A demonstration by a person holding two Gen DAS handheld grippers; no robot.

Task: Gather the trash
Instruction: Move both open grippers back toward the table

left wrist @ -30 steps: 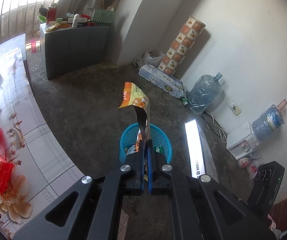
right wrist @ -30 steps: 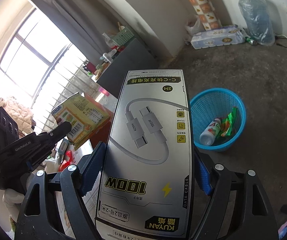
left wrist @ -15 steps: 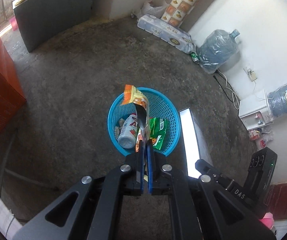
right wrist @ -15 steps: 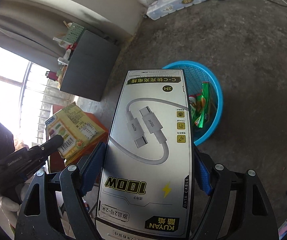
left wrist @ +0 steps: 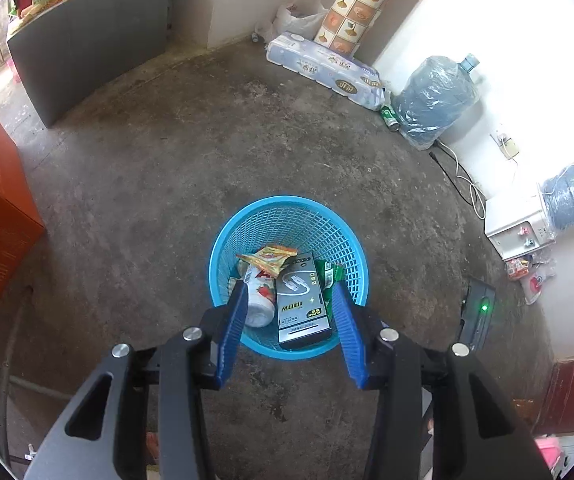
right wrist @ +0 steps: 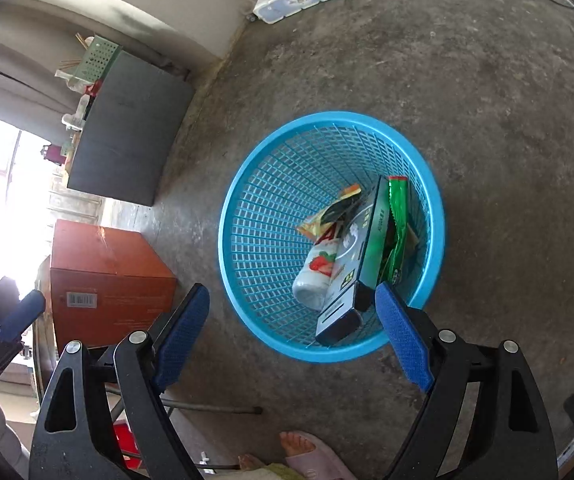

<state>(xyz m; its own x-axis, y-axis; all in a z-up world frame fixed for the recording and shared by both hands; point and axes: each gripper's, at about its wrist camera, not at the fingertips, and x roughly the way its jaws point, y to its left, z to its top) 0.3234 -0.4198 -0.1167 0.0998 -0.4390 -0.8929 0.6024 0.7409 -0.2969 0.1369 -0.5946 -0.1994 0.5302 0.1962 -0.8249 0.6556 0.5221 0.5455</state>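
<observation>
The left gripper (left wrist: 289, 308) hangs over the basket (left wrist: 287, 204), pointing steeply down; its jaws are opening and nothing sits between the blue pads, which frame the basket's contents far below. The right gripper (right wrist: 293, 334) hangs over the same basket (right wrist: 247, 184) from another side, its jaws wide and opening further, also with nothing between them; its right pad overlaps the rim at about 5 o'clock in its view. The left gripper also shows at the left edge of the right wrist view (right wrist: 15, 316), one blue pad visible.

All the trash lies inside the basket. In the left wrist view the cable box (left wrist: 303, 300) leans from the centre toward 6 o'clock, its lower end against the near wall. A white bottle (left wrist: 257, 298) with a strawberry label lies just beside it at 9 o'clock, touching. An orange wrapper (left wrist: 269, 258) rests across the top of the bottle and the box's upper corner, at 12 o'clock. A green wrapper (left wrist: 329, 276) stands wedged between the box and the wall at 3 o'clock.

The basket stands on a bare concrete floor (left wrist: 167, 152). An orange carton (right wrist: 107, 276) stands at 9 o'clock of it in the right wrist view. A foot in a pink slipper (right wrist: 311, 454) shows at 6 o'clock.
</observation>
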